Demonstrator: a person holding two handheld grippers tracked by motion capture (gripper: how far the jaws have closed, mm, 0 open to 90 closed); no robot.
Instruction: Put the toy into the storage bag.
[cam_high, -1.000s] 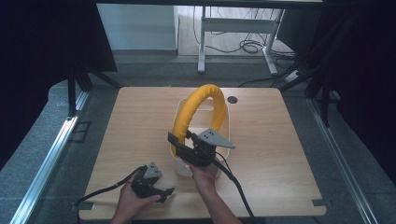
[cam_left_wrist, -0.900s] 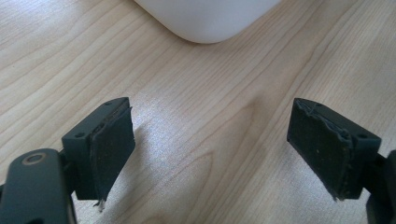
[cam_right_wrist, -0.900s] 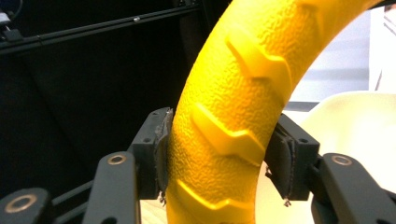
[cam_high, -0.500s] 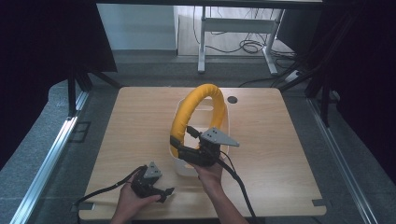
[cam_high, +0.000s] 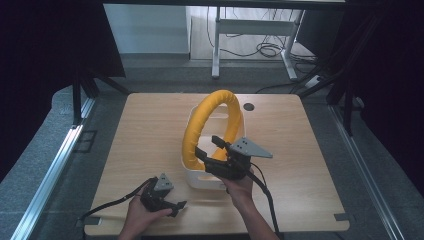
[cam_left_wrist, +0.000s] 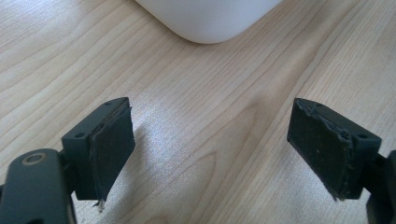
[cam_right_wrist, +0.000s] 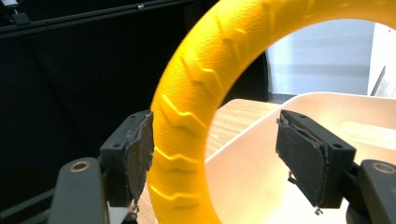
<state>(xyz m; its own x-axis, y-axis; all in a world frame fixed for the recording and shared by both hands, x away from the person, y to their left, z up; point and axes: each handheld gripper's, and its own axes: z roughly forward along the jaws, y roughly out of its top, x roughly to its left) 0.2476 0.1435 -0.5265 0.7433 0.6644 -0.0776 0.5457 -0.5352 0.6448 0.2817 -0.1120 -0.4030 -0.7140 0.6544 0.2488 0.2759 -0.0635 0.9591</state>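
The right gripper (cam_high: 214, 151), held in the person's right hand (cam_high: 239, 186) near the front middle of the table, is raised above the tabletop with its jaws spread wide on either side of a yellow ring (cam_high: 210, 125); in the right gripper view the right gripper (cam_right_wrist: 212, 156) has its left pad (cam_right_wrist: 139, 158) just touching or nearly touching the outer tread of the yellow ring (cam_right_wrist: 196, 93), while the other pad (cam_right_wrist: 301, 161) stands well apart from it, inside the loop, so nothing is pinched; the ring is thick, foam-like and ribbed with chevron grooves, and it stands upright on its edge in a white bin (cam_high: 207, 176), rising well above the rim; the white bin (cam_right_wrist: 261, 163) is an open, rounded tub sitting near the middle of the wooden table (cam_high: 145, 130); to the left and closer to the front edge, the left gripper (cam_high: 176, 205) rests low on the table in the person's left hand (cam_high: 145, 215), a black cable trailing off to the left; in the left gripper view the left gripper (cam_left_wrist: 210, 144) has its jaws wide apart over bare wood grain, holding nothing, with a rounded corner of the white bin (cam_left_wrist: 210, 18) just ahead of them; beyond the table lie a grey floor, dark curtains at both sides, and a desk frame with loose cables at the back.
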